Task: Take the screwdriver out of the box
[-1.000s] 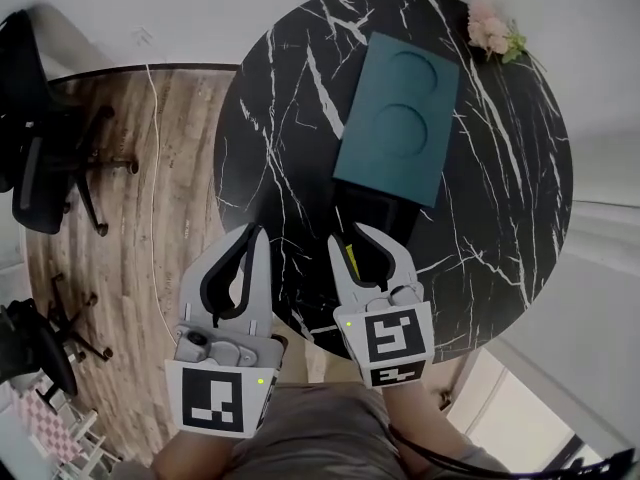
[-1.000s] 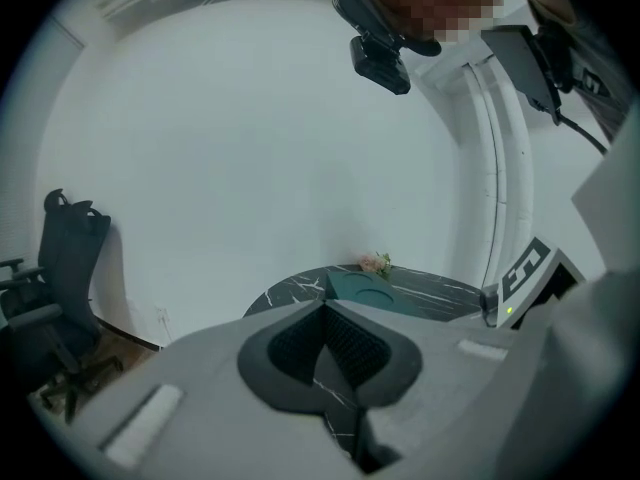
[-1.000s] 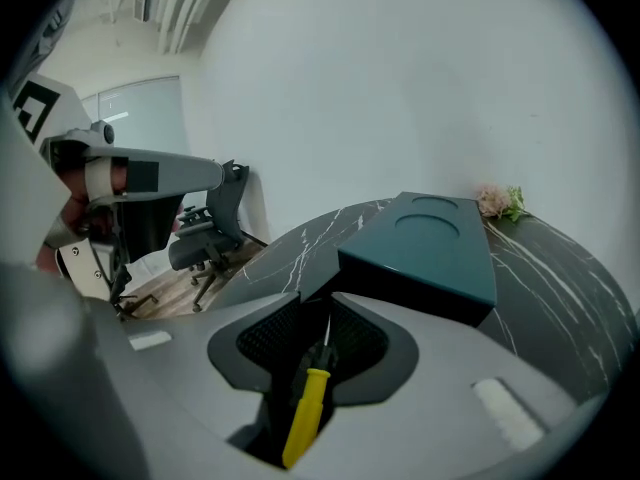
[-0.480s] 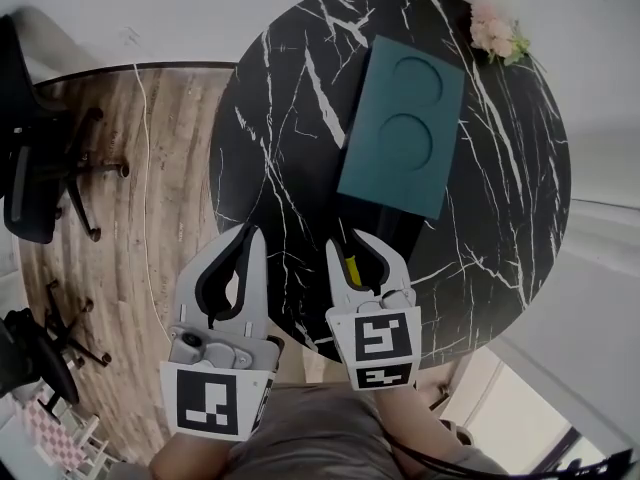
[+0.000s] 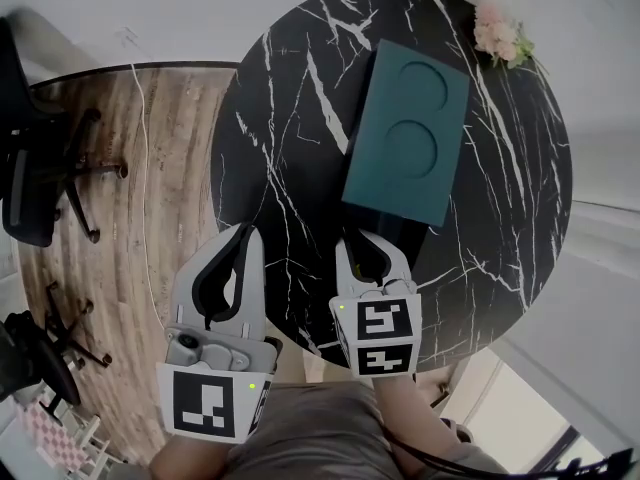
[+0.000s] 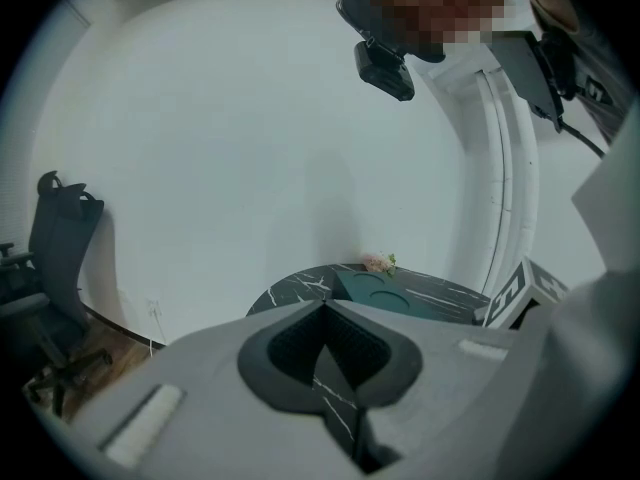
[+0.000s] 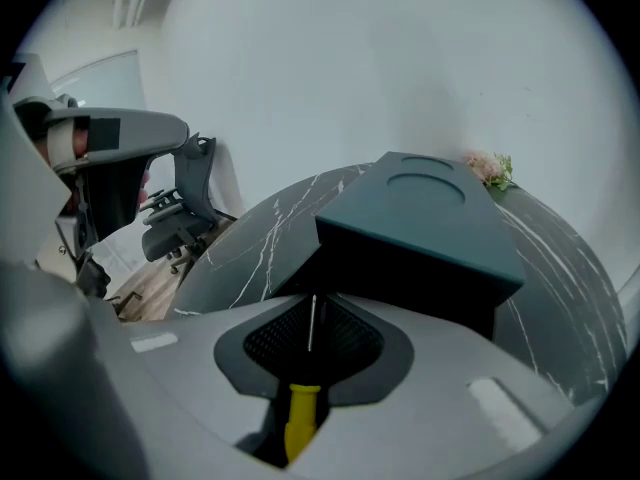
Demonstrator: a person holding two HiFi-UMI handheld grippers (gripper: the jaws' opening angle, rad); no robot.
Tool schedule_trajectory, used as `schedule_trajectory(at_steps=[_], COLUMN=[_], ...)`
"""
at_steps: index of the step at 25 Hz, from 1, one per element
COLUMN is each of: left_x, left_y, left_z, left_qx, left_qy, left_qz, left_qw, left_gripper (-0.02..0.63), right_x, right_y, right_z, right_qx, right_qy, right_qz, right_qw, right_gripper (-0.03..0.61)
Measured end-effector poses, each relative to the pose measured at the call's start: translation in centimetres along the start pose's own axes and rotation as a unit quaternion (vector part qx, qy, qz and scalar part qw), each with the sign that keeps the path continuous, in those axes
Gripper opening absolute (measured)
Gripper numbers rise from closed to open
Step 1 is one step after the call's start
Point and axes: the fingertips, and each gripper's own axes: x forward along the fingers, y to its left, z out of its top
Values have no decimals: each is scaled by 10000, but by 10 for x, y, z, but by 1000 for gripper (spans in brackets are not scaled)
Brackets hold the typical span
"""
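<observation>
The right tongs pinch the screwdriver, its thin shaft pointing at the dark open end of the teal box; the head view hides the tool. The left tongs are pressed together, empty, over the desk's near edge, with open wooden floor to their left.

A teal box lies on the black marble table, pink flowers at its far rim.
</observation>
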Motion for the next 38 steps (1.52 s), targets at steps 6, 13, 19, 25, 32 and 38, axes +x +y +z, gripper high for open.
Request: schedule_trajectory(at_steps=[6,13,19,25,32,38], left_x=[1,-2,-8,-14,-26,-39], left_y=[0,3,0,-3,-18,-38], left_z=[-1,0,1,5,15,18], left_qx=[-40,-6,-44,27,166,215], left_qy=[48,16,22,-69,-242,-269], left_qz=[-19,47,33,48,-14,-132], left_qw=[10000,10000,10000,10000,9996,9993], left_gripper=[0,0,0,0,0,0], right_x=[8,10,7,-8,-32,-61], right_y=[4,1,-1,4,11,10], right_z=[-7,-7,-5,6,18,27], right_qx=[-19,-49,-100,-118,-231,-235], right_qy=[182,190,40,-378,-931,-1427], right_qz=[89,6,80,42,32,-4], right_qw=[9998,9998,9999,9992,9954,9895], right_gripper=[31,37,34,34,34,34])
